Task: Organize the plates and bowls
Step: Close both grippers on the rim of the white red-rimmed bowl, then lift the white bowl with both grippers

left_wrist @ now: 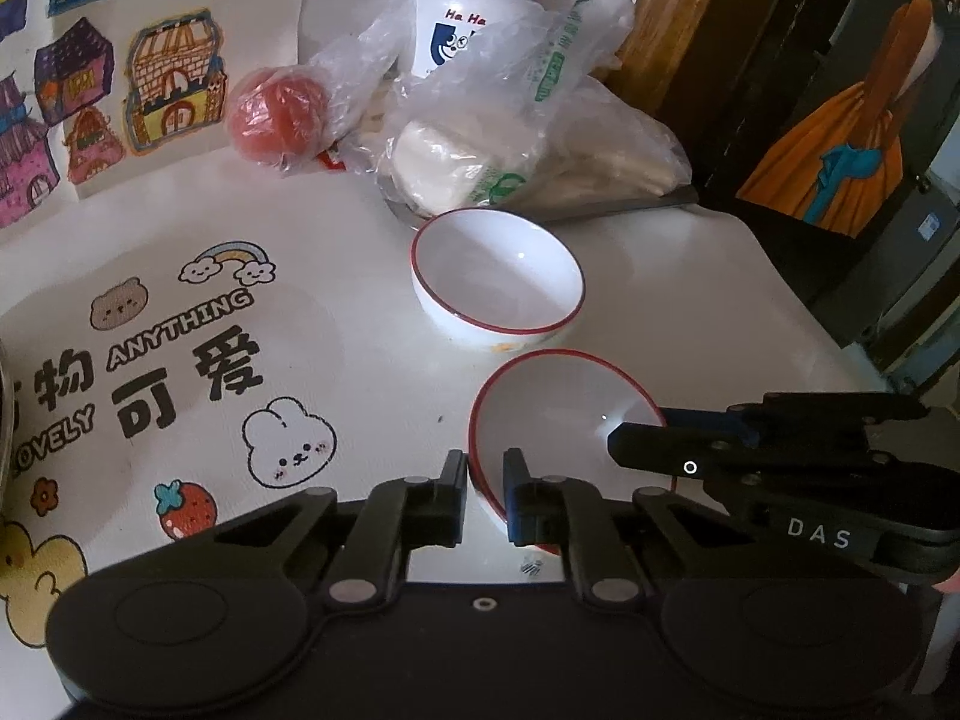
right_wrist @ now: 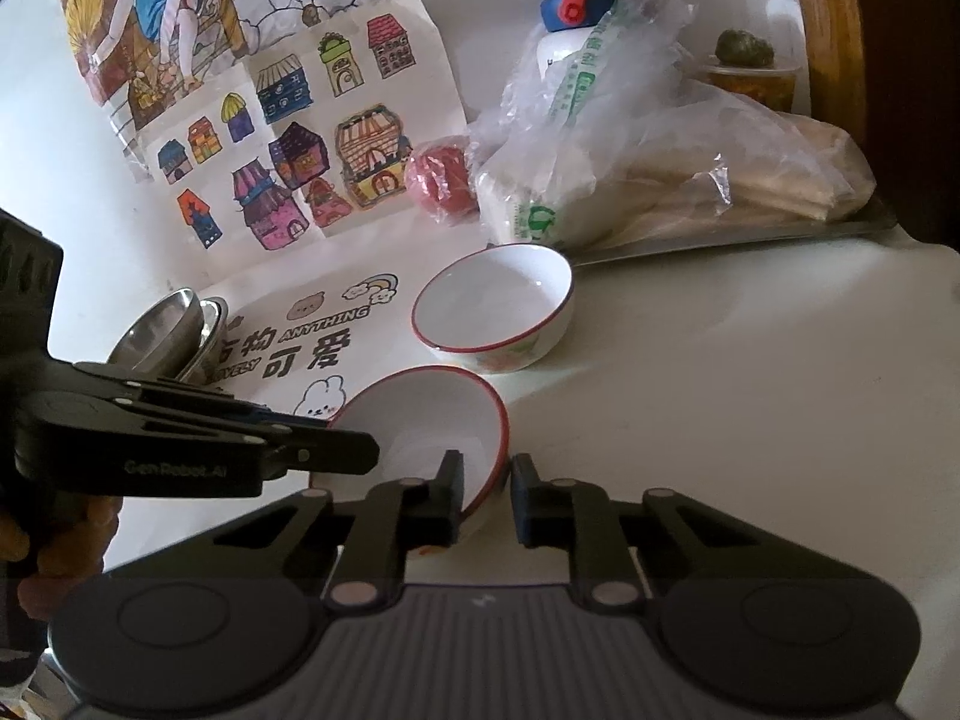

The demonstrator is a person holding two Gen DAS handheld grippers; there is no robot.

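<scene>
Two white bowls with red rims are on the white table. The far bowl (left_wrist: 498, 276) (right_wrist: 492, 306) stands upright by itself. The near bowl (left_wrist: 558, 408) (right_wrist: 420, 420) is tilted and gripped from two sides. My left gripper (left_wrist: 486, 480) is shut on its left rim, one finger inside and one outside; in the right wrist view it (right_wrist: 348, 438) comes in from the left. My right gripper (right_wrist: 486, 480) is shut on the opposite rim and shows in the left wrist view (left_wrist: 645, 429) reaching in from the right.
Stacked steel bowls (right_wrist: 168, 330) lie at the left on a cartoon-printed mat (left_wrist: 180, 360). Behind the bowls sit plastic bags of food (left_wrist: 480, 168) on a metal tray (right_wrist: 750, 234), a wrapped red fruit (left_wrist: 276, 114) and a white bottle (left_wrist: 462, 18). The table's edge (left_wrist: 798, 300) runs on the right.
</scene>
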